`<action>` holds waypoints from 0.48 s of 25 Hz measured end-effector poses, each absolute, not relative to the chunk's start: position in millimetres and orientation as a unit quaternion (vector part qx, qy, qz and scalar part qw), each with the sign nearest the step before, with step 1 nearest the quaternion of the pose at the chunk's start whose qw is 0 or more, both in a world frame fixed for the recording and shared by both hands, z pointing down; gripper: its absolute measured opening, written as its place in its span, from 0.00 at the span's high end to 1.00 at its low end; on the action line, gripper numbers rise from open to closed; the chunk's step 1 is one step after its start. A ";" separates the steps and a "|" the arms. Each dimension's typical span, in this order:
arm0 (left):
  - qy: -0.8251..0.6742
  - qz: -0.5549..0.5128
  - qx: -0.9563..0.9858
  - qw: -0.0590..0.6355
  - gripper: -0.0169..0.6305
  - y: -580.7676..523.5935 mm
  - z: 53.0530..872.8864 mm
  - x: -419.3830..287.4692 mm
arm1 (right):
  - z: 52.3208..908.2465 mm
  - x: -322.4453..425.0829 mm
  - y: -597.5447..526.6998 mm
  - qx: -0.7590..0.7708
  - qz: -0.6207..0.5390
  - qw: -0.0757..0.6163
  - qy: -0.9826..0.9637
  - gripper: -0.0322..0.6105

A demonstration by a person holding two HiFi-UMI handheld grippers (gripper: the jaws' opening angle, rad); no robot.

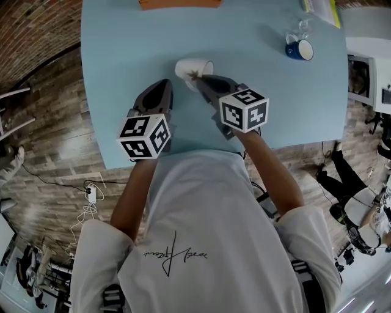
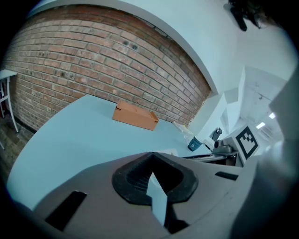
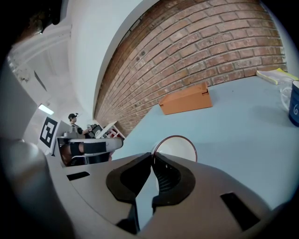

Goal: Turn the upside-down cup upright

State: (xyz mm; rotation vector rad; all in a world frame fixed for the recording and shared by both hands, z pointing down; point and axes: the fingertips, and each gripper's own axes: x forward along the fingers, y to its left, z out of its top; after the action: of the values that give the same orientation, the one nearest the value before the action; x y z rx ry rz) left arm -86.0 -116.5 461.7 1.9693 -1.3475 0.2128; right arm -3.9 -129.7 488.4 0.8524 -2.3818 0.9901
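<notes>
- Cup [image 1: 190, 66]: white, dark line round the lip. Sits over the pale blue table [image 1: 122, 61], at 12 o'clock from the person, near the middle of the top.
- Right gripper [image 1: 198, 78]: jaws pinched onto the cup's lip at its near side. Its own view shows the tips pressed on the thin wall, with the round mouth just past them.
- Left gripper [image 1: 165, 82]: jaws pressed together, nothing between them. It hangs just beside the cup at its 7 o'clock, not touching.
- Progress, as judged: roughly midway. The cup is off its mouth and on its side, neither inverted nor standing. Left to do: carry the turn through until the base is down, set it on the table, then let go.
- Cannot tell whether the cup's side rests on the table or is held just clear of it.
- Orientation: in the head view the long axis lies close to flat, running about 9 to 3 o'clock. The base is at the 9 end. The mouth is at the 3 to 4 end, tipped toward the right gripper.
- Elsewhere: blue mug [image 1: 299, 49] at 2 o'clock and orange box [image 1: 177, 3] at the far edge, both well apart from the cup.
</notes>
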 end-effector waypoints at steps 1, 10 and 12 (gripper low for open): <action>-0.523 0.082 0.766 0.364 0.96 -116.0 461.7 -85.8 | 488.1 -3.2 -129.4 0.307 0.355 0.214 -0.857 0.89; -0.517 0.082 0.770 0.366 0.96 -115.7 468.0 -83.3 | 486.9 4.2 -128.3 0.314 0.344 0.235 -0.853 0.89; -0.515 0.089 0.770 0.366 0.96 -116.8 474.5 -80.6 | 486.6 5.4 -128.2 0.316 0.342 0.239 -0.852 0.89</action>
State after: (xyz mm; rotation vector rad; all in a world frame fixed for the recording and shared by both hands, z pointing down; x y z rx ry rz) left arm -80.6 -116.8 474.5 1.9792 -1.3227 0.2279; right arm 5.4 -128.2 486.6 0.8654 -2.3326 0.9378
